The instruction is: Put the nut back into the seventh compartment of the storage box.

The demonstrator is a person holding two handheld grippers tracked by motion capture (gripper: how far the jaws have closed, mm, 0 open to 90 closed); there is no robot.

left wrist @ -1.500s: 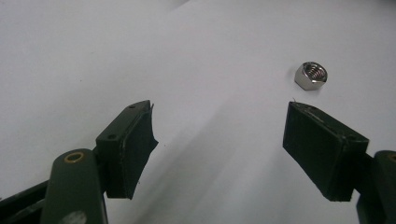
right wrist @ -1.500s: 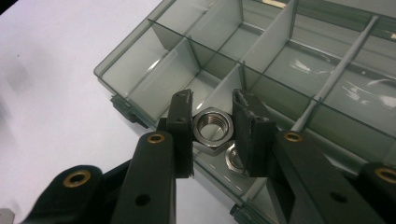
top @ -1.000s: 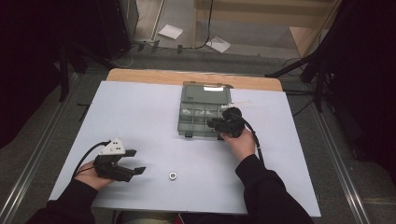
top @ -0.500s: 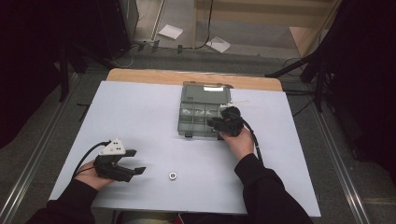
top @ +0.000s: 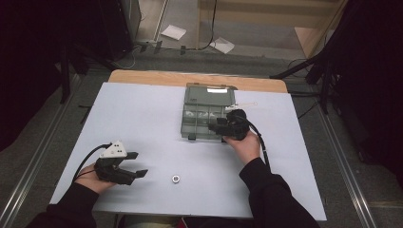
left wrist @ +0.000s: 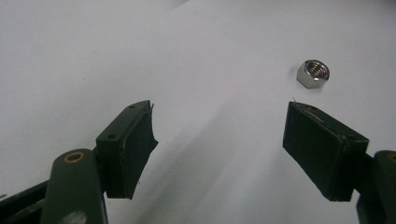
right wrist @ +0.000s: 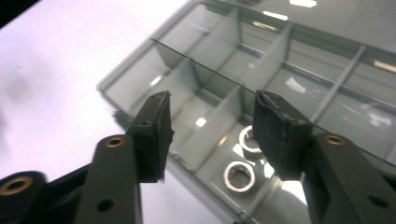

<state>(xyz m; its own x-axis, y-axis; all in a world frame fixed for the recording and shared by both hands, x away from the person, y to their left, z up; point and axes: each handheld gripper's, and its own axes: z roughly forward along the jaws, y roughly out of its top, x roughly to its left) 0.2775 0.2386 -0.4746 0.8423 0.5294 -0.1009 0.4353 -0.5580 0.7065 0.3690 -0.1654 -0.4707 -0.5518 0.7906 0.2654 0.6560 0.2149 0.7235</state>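
Observation:
A grey clear-lidded compartment box [top: 206,111] lies open at the table's middle back. My right gripper [top: 213,127] hovers over its near right corner. In the right gripper view its jaws [right wrist: 212,126] have just been opening and stand apart with nothing between them. Below them two steel nuts [right wrist: 239,175] lie in one compartment of the box [right wrist: 275,51]. My left gripper [top: 138,164] rests at the front left, open and empty. One loose hex nut [top: 176,179] lies on the white table to its right, and in the left gripper view this nut [left wrist: 313,73] sits just beyond the right jaw of the left gripper [left wrist: 219,140].
The white tabletop [top: 142,114] has a wooden strip [top: 152,78] along its far edge. Dark stands and cables [top: 328,71] surround the table. Paper sheets [top: 173,32] lie on the floor beyond.
Both hands stay where they were. The loose nut has not moved. From the high view the spread of the right jaws looks much the same.

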